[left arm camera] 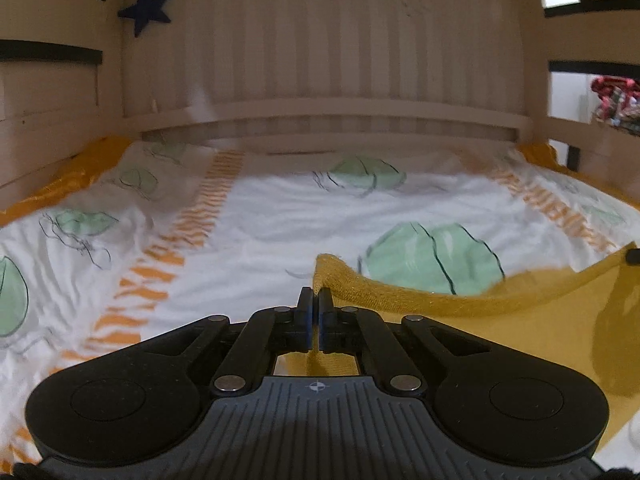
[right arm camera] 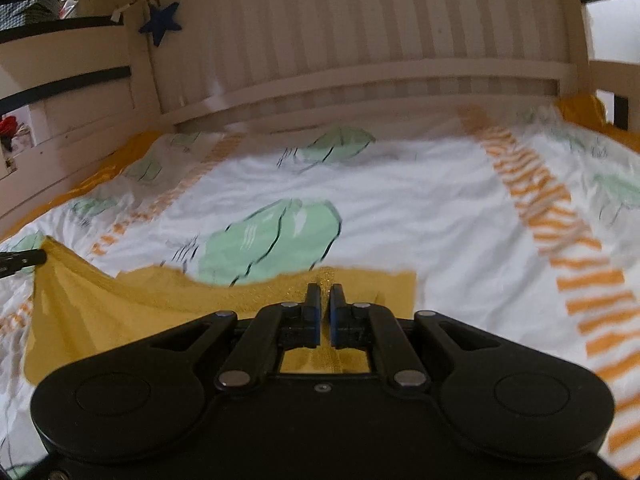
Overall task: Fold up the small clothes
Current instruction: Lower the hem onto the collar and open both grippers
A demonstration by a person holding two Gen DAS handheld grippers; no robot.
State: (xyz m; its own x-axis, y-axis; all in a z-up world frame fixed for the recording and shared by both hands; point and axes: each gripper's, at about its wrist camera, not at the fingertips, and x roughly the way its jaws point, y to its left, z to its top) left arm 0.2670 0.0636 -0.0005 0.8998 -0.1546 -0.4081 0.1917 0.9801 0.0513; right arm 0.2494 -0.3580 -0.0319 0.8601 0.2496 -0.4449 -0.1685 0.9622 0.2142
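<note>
A mustard-yellow knit garment hangs stretched between both grippers above the bed. My left gripper is shut on its left top corner, whose edge pokes up just past the fingertips. In the right wrist view the same yellow garment sags leftward from my right gripper, which is shut on the top hem near its right corner. The tip of the other gripper shows at the far edge of each view, pinching the opposite corner. The garment's lower part is hidden under the gripper bodies.
Below lies a white duvet with green leaf prints and orange striped bands over a yellow sheet. A pale slatted headboard stands ahead, side rails flank the bed, and a blue felt star hangs at the upper left.
</note>
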